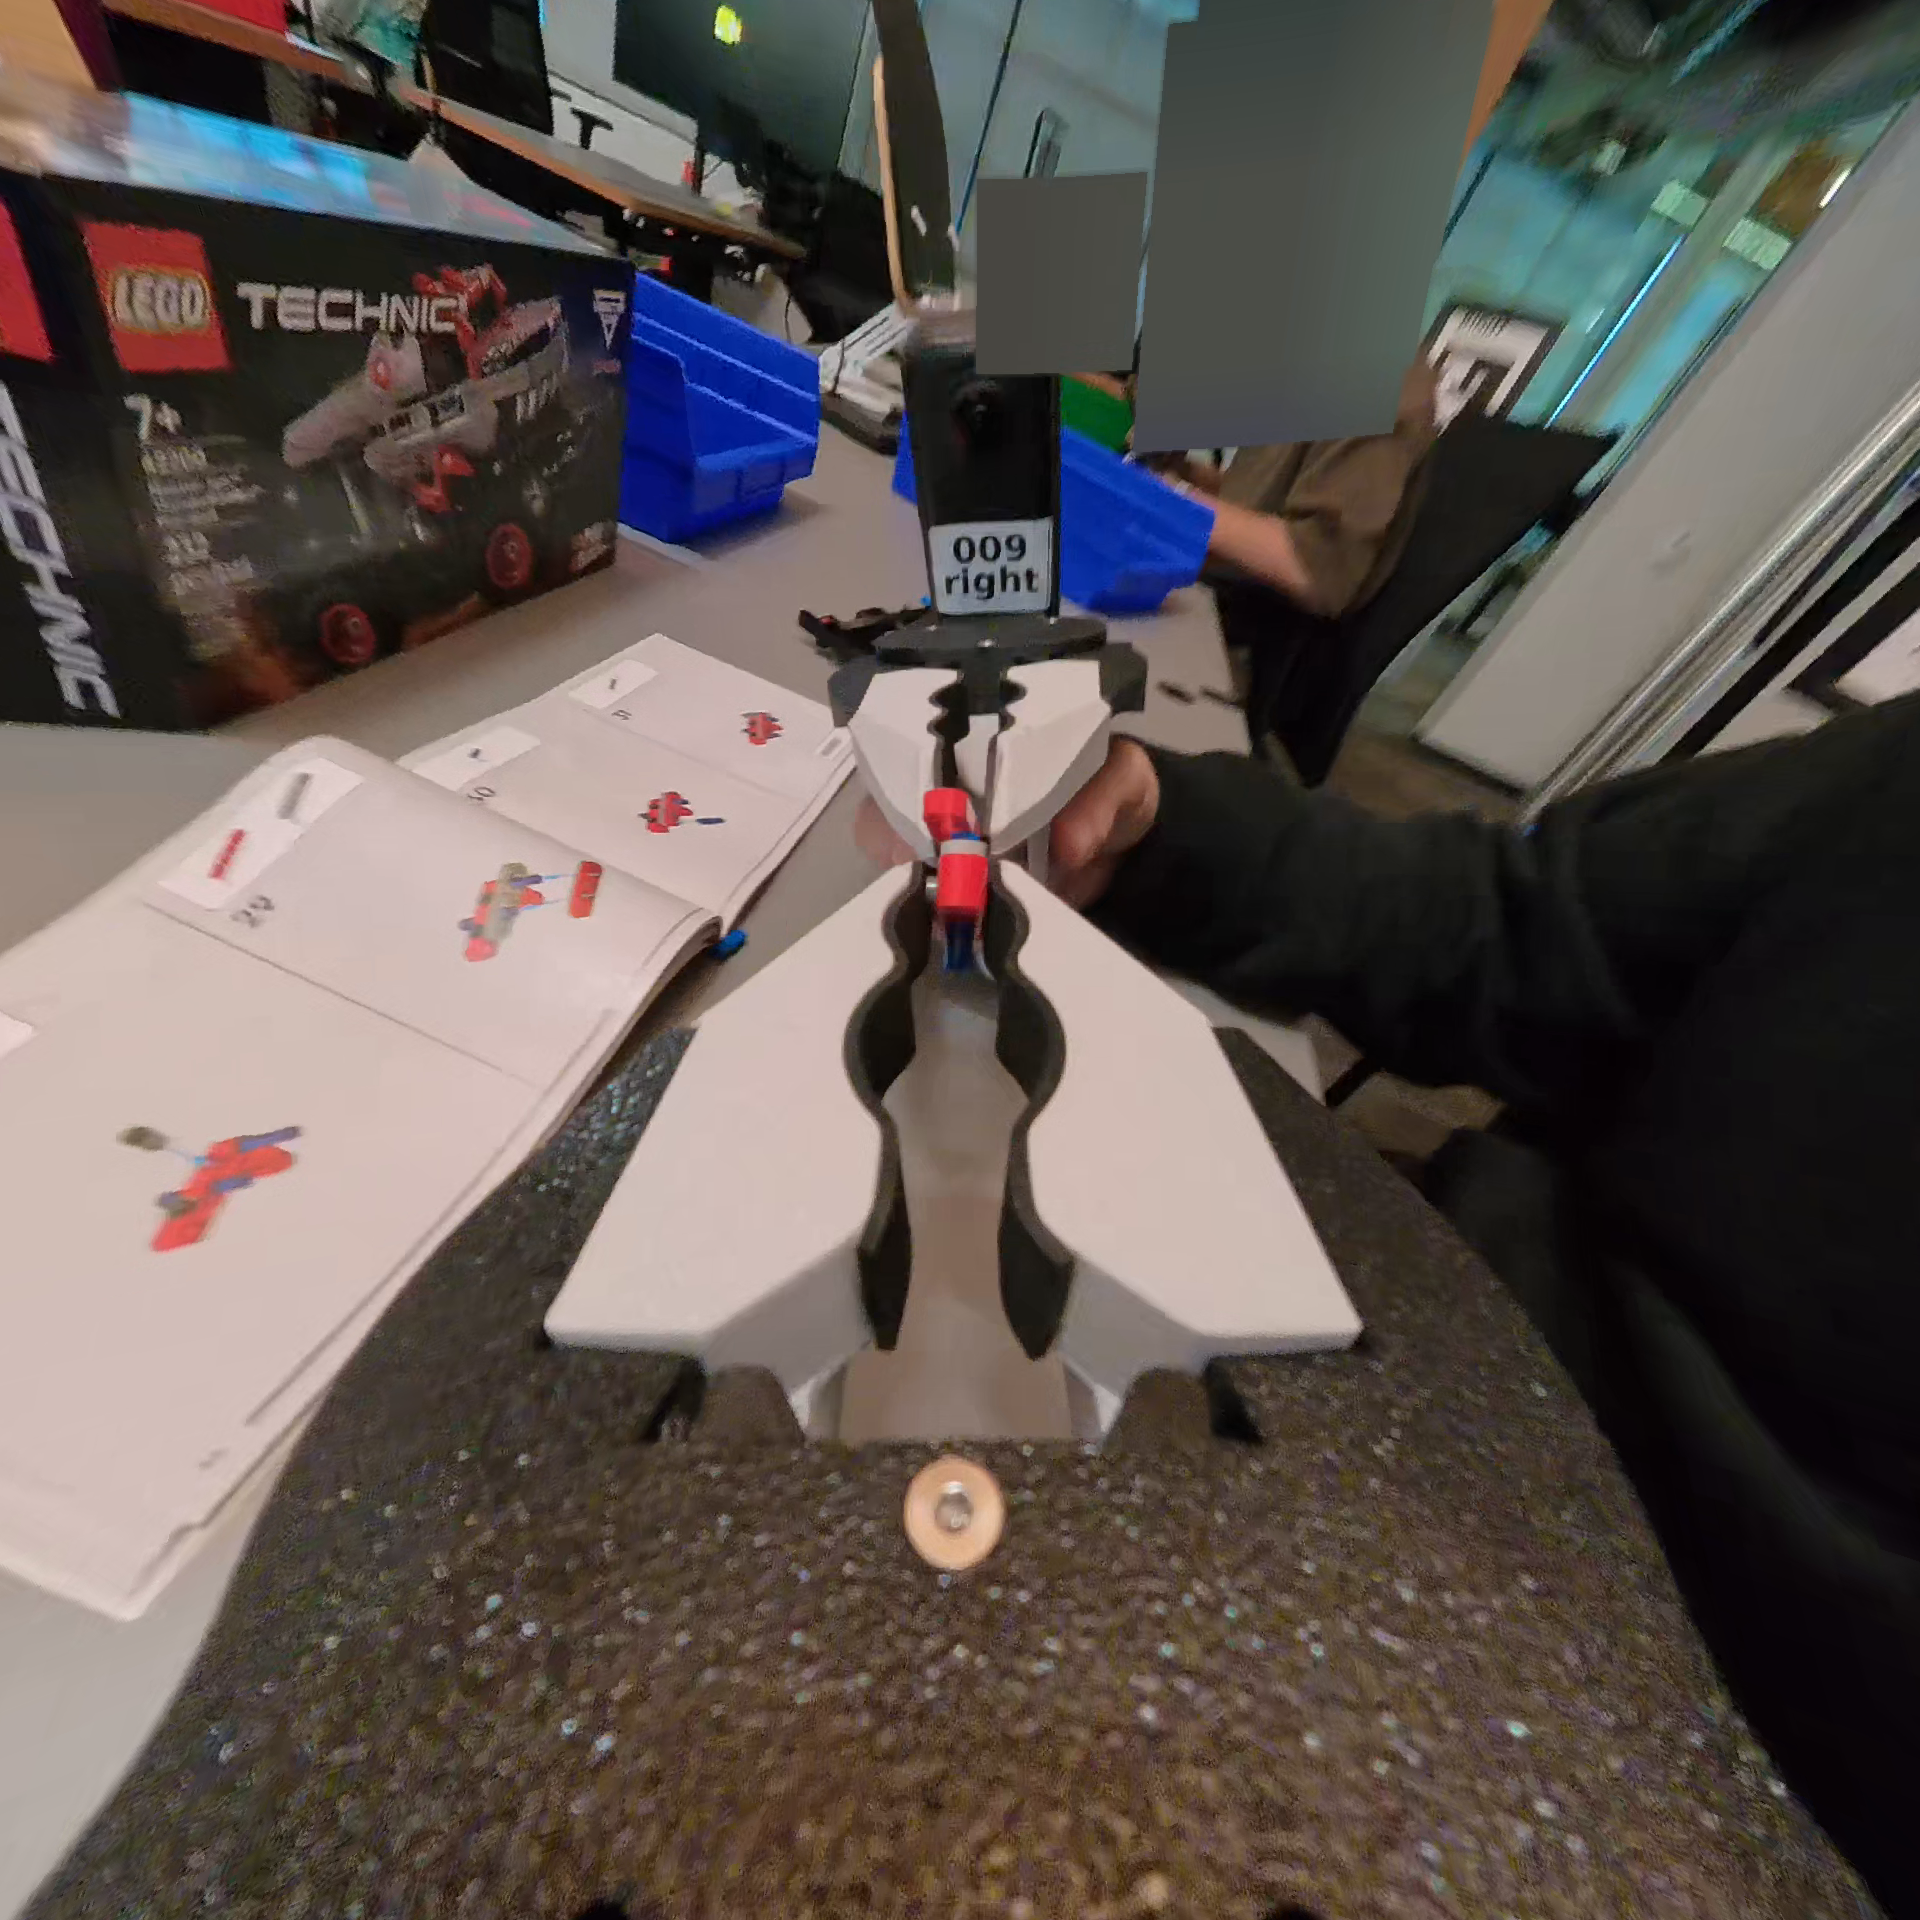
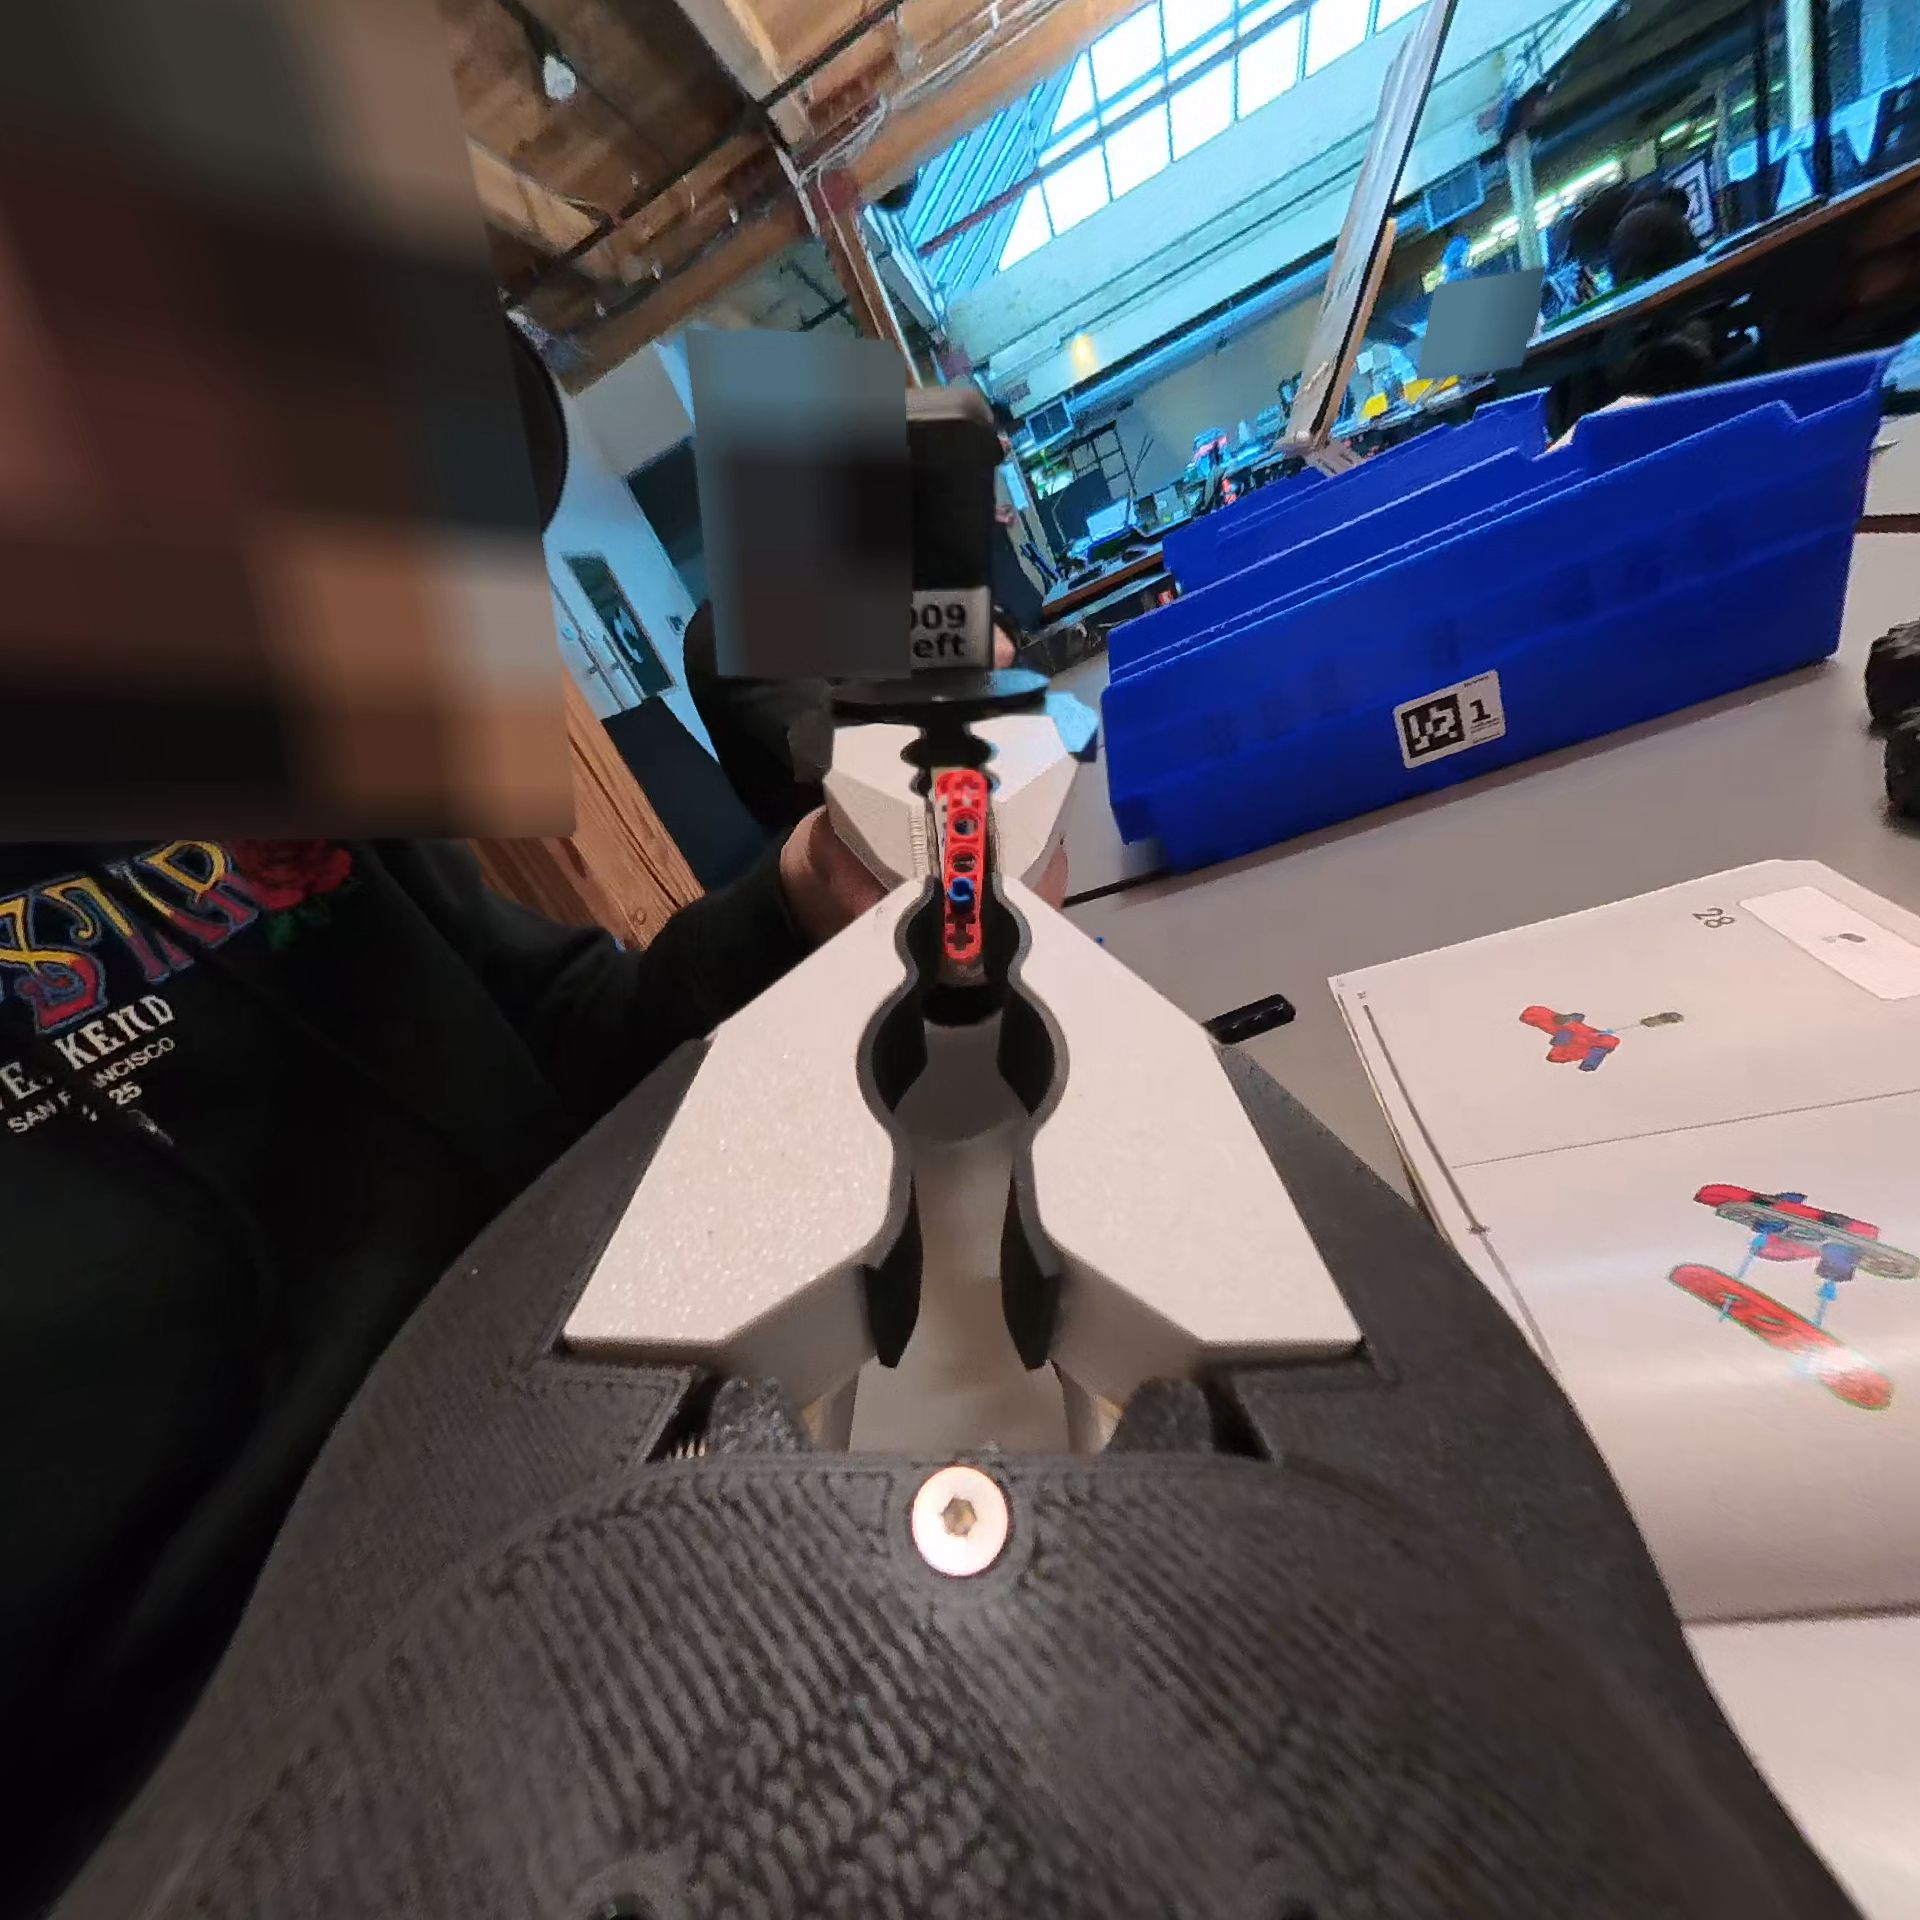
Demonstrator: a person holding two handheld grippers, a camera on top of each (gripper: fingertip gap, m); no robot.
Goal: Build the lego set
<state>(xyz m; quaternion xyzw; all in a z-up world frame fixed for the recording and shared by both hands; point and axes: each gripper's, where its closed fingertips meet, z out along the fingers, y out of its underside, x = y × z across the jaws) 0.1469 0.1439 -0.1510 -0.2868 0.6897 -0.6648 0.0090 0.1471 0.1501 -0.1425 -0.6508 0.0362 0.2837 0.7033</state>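
Left gripper (image 1: pixel 961 935) and right gripper (image 2: pixel 961 935) meet tip to tip above the table (image 1: pixel 727 582), both pinched onto one small red-blue lego assembly (image 1: pixel 956 873). Light, rigid, slippery plastic; pins likely pop under twist. Grip flat beam faces. Manual (image 1: pixel 364 987) beyond.

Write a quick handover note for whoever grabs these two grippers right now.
Left gripper: shut on the red lego assembly, held in the air.
Right gripper: shut on the same assembly from the opposite side, tips almost meeting.
Instruction booklet lies open on the table, set box behind it, blue bins nearby.
Done: a small red and blue sub-assembly.
Left: the rest of the build; follow the open pages.
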